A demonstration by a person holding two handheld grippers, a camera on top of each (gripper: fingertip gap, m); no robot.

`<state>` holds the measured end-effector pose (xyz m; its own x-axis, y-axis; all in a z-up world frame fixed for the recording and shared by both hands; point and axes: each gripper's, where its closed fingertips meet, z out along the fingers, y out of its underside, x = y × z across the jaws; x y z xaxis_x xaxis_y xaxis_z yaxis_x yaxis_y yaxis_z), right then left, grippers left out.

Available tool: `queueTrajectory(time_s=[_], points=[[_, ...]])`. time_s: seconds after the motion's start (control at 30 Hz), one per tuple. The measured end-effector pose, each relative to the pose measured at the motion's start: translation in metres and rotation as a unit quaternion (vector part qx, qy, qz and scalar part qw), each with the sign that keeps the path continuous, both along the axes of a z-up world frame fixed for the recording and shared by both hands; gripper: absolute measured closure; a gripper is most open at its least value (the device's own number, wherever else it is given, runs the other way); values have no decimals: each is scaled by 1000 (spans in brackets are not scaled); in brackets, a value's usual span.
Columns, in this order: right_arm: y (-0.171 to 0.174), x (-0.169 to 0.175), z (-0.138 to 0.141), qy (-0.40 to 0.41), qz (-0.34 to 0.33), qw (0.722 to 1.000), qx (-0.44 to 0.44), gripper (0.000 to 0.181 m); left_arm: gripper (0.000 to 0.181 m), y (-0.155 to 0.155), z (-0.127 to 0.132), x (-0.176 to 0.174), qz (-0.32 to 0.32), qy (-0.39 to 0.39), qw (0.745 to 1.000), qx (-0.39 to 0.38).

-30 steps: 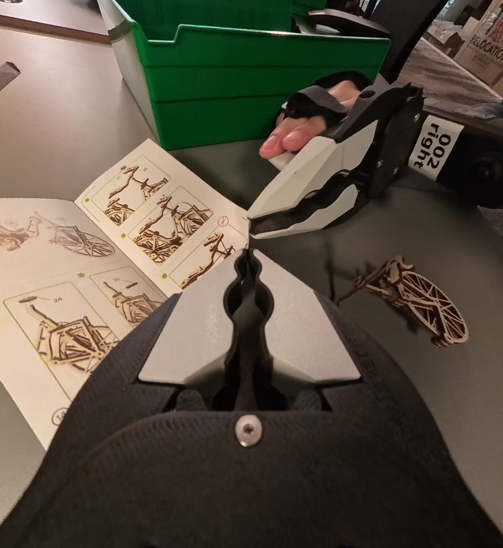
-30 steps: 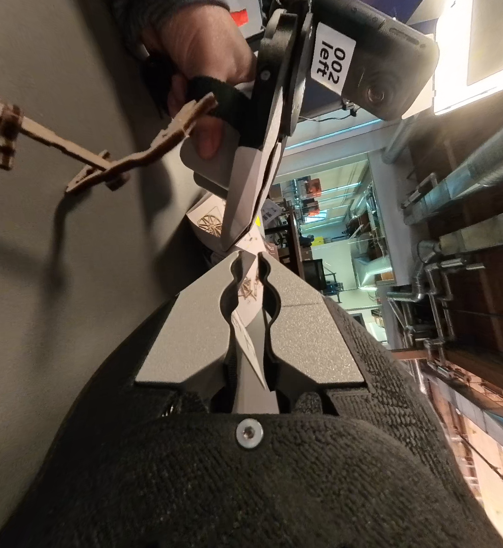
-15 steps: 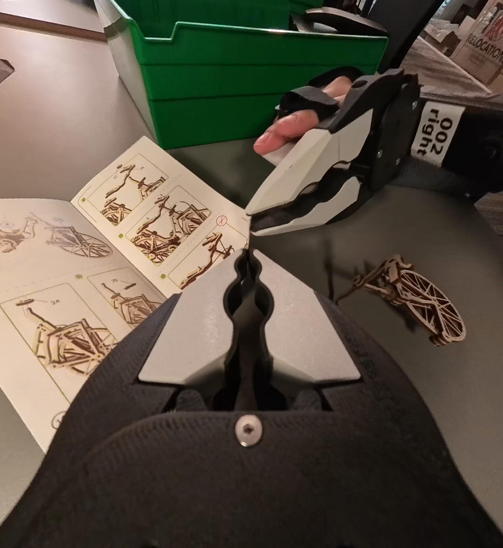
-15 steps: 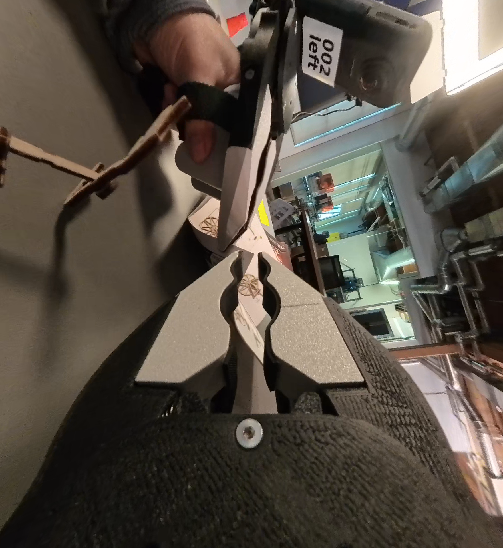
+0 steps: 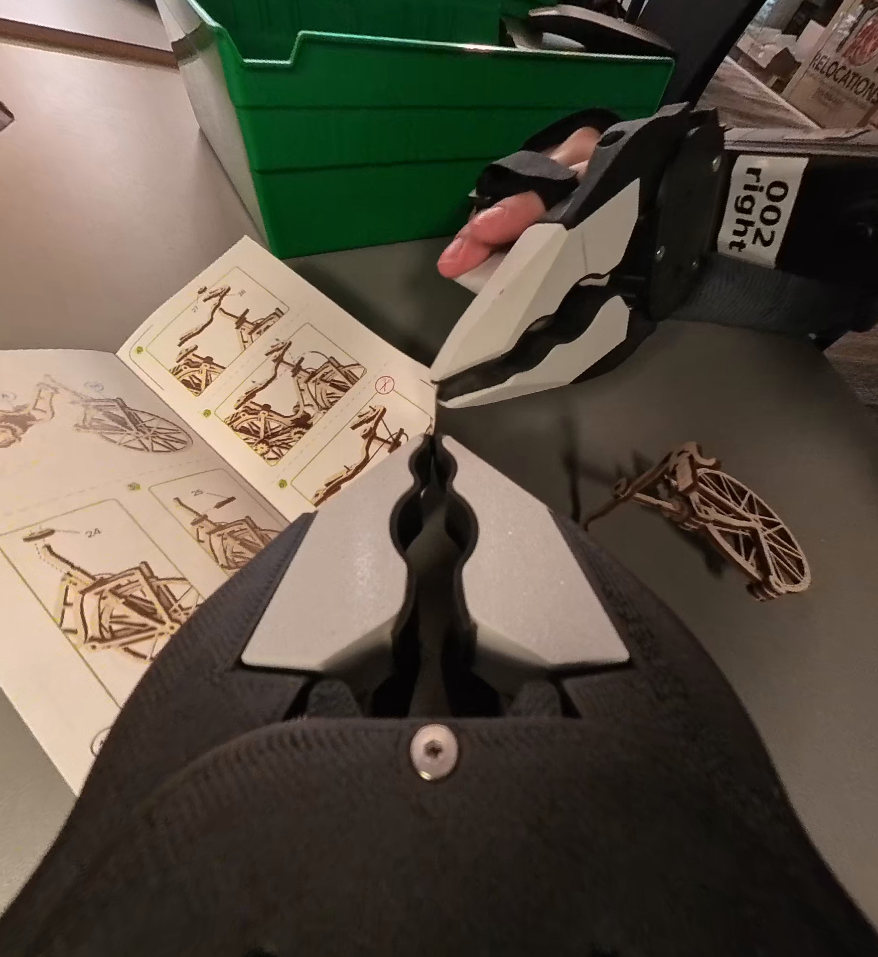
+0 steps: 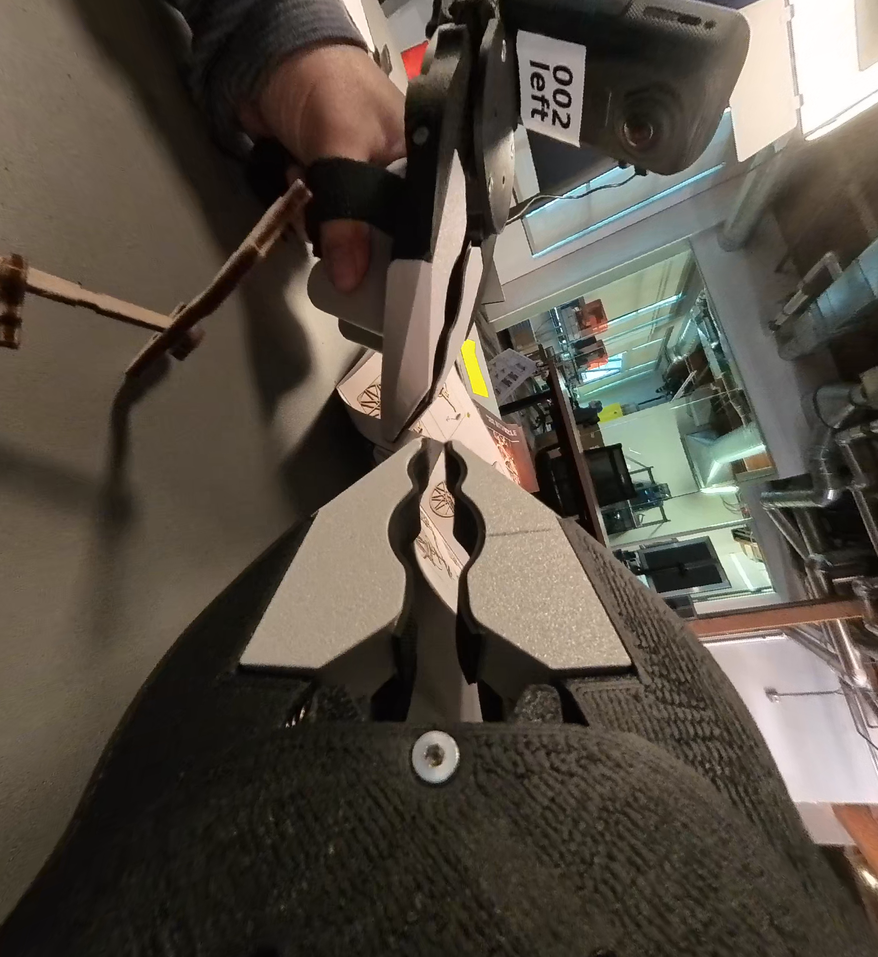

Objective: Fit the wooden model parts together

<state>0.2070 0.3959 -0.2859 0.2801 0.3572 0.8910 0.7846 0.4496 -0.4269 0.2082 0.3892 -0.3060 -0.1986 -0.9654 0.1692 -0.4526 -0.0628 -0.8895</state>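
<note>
A partly built wooden bicycle model [image 5: 711, 523] lies on the dark table to the right of both grippers; nothing touches it. Its long handlebar stem [image 6: 167, 321] shows in the right wrist view. My left gripper [image 5: 433, 441] is shut, tips together, just above the table at the booklet's right corner. My right gripper [image 5: 439, 386] comes in from the right, tilted on its side, its tips almost touching the left gripper's tips. Its jaws stand nearly together with a thin slit [image 6: 434, 444]. I cannot tell whether either gripper pinches anything. The left gripper [image 6: 400, 430] also shows in the right wrist view.
An open instruction booklet [image 5: 178, 466] lies on the table to the left. A green plastic bin [image 5: 426, 134] stands behind it. A person's hand [image 5: 504, 228] holds the right gripper. The table's right edge [image 5: 861, 393] is near. Less than 4 cm separates the two grippers' tips.
The right gripper has tilted and risen slightly at its rear while its tips stay by the left gripper's tips. The left gripper has barely moved. Both stay closed.
</note>
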Motion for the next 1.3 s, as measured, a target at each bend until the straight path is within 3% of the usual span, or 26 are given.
queueTrajectory(time_s=[0.83, 1.3], points=[[0, 0, -1, 3, 1, 1000, -7, 175, 181, 1, 2, -1, -2, -4, 1000, -15], [0, 0, 3, -20, -5, 999, 31, 181, 181, 3, 3, -1, 0, -7, 1000, -28]])
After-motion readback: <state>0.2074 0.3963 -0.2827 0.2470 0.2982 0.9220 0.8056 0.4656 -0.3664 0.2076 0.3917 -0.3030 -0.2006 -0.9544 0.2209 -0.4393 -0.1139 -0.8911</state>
